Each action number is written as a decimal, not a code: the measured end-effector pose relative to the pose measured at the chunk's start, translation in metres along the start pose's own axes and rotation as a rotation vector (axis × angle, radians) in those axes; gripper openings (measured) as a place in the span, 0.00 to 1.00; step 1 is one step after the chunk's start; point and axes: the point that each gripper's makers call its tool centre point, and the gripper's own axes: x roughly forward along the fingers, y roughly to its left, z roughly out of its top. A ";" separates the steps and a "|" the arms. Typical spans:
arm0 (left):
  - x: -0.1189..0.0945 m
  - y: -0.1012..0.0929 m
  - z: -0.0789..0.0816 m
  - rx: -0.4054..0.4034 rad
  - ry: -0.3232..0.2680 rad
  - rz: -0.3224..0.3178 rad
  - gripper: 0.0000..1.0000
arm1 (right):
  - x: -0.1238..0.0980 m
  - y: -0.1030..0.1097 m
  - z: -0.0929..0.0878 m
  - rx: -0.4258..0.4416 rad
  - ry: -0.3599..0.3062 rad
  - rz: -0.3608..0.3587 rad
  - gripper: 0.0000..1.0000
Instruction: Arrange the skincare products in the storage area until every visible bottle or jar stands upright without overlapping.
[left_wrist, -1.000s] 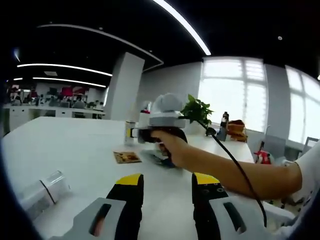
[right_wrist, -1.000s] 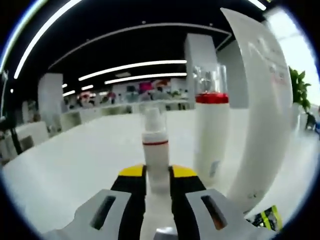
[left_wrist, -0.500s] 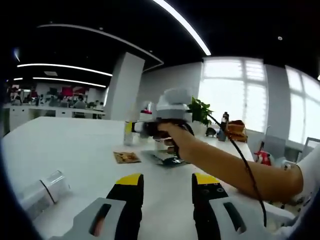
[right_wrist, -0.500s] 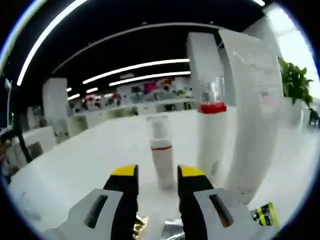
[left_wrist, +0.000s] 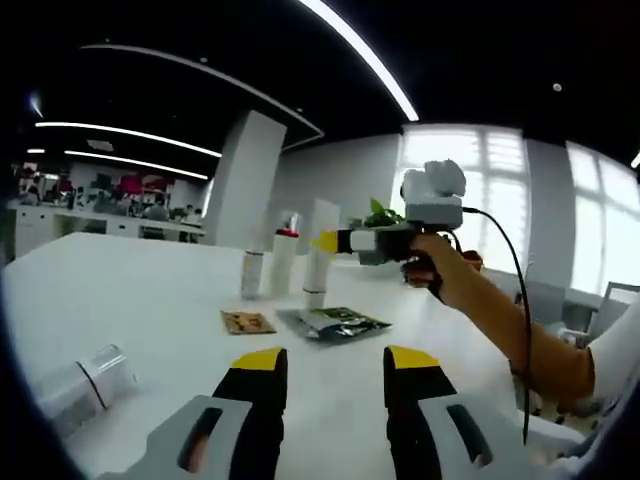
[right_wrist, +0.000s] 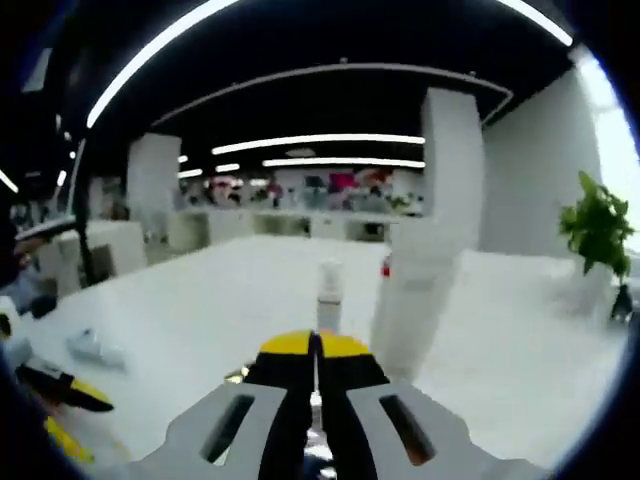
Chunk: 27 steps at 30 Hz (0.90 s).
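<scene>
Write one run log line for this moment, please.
right gripper: shut, empty, lifted | left gripper: open, empty | small bottle: upright | clear-capped bottle: lying

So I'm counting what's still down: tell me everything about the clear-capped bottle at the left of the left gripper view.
The bottle lies on its side on the white table, not upright. It has a whitish body and a clear, glassy cap end pointing up-right. It sits alone, apart from the standing bottles, untouched by either tool.

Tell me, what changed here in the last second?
The right gripper let go of the small white bottle, left it standing, lifted away and shut empty. The left gripper stayed open and idle; the clear-capped bottle still lies on the table.
</scene>
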 end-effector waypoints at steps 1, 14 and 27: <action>0.001 0.001 0.000 -0.002 0.001 0.000 0.39 | -0.002 -0.007 -0.009 -0.004 0.035 -0.002 0.00; 0.033 -0.015 -0.017 -0.200 0.109 -0.091 0.38 | -0.008 -0.052 -0.117 -0.002 0.256 -0.072 0.00; 0.095 -0.006 -0.004 -0.588 0.284 -0.145 0.39 | -0.011 -0.051 -0.104 -0.072 0.134 -0.030 0.00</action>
